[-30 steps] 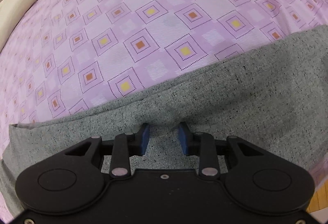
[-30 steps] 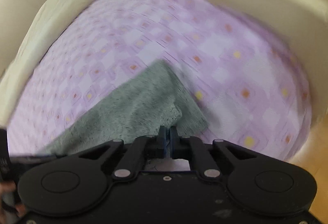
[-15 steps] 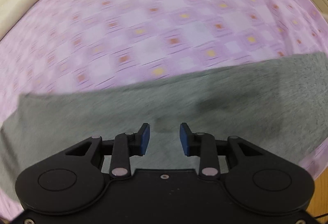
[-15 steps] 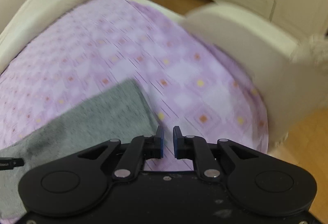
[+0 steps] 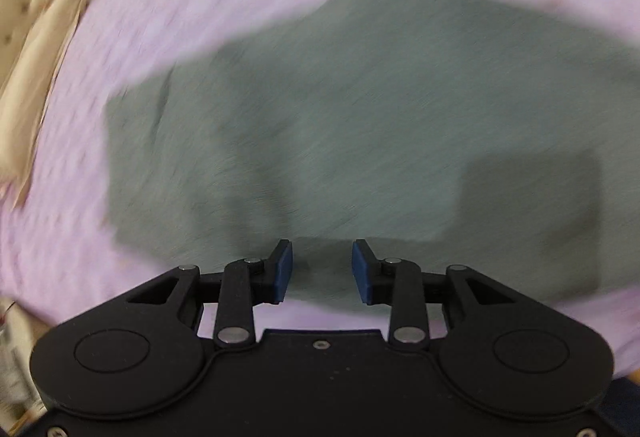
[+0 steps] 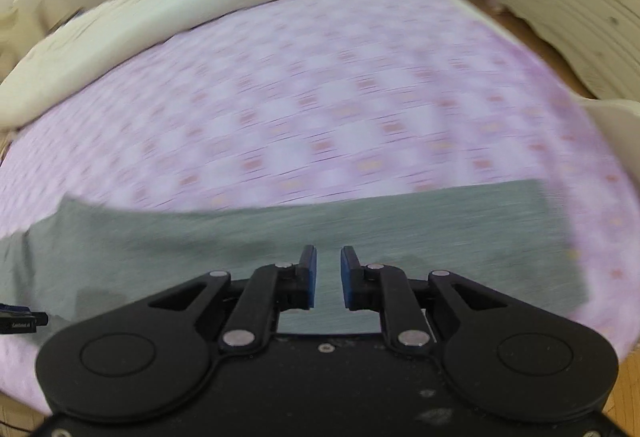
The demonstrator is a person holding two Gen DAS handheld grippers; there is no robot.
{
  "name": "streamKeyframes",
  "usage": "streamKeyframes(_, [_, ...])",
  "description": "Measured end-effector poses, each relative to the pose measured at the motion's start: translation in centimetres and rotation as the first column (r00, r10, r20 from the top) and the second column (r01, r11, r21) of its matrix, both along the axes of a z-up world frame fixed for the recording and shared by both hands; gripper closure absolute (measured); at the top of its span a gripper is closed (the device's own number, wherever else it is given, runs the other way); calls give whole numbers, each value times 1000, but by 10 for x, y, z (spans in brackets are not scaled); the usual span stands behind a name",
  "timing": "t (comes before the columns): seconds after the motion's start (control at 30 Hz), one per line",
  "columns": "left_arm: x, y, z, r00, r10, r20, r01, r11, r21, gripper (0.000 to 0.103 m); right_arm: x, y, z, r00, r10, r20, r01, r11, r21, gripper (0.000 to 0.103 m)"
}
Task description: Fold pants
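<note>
The grey pants (image 5: 360, 125) are laid flat on the purple patterned bedsheet (image 6: 320, 109), folded into a long band. The left gripper (image 5: 322, 269) is held partly open and empty above them; the right gripper (image 6: 328, 277) is seen opening, nothing between its pads. Risk judged: a single-layer pinch would undo the fold

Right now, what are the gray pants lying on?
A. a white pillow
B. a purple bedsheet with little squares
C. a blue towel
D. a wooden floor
B: in the right wrist view the gray pants lie flat on the purple bedsheet patterned with small squares, which shows around them on every side.
</note>
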State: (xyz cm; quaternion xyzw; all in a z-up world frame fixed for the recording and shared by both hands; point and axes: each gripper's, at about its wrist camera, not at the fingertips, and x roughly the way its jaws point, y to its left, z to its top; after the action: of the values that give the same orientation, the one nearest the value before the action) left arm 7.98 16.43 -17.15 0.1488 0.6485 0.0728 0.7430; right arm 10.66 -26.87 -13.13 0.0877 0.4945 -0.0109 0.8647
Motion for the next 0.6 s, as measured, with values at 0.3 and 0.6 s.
streamKeyframes(0.3, [1, 94, 54, 986, -69, 153, 104, 967, -233, 54, 38, 178, 1, 979, 202, -9, -200, 976, 89, 84])
streamKeyframes(0.6, [22, 158, -8, 999, -7, -41, 0, 987, -159, 66, 128, 272, -19, 941, 339, -1, -337, 936, 101, 76])
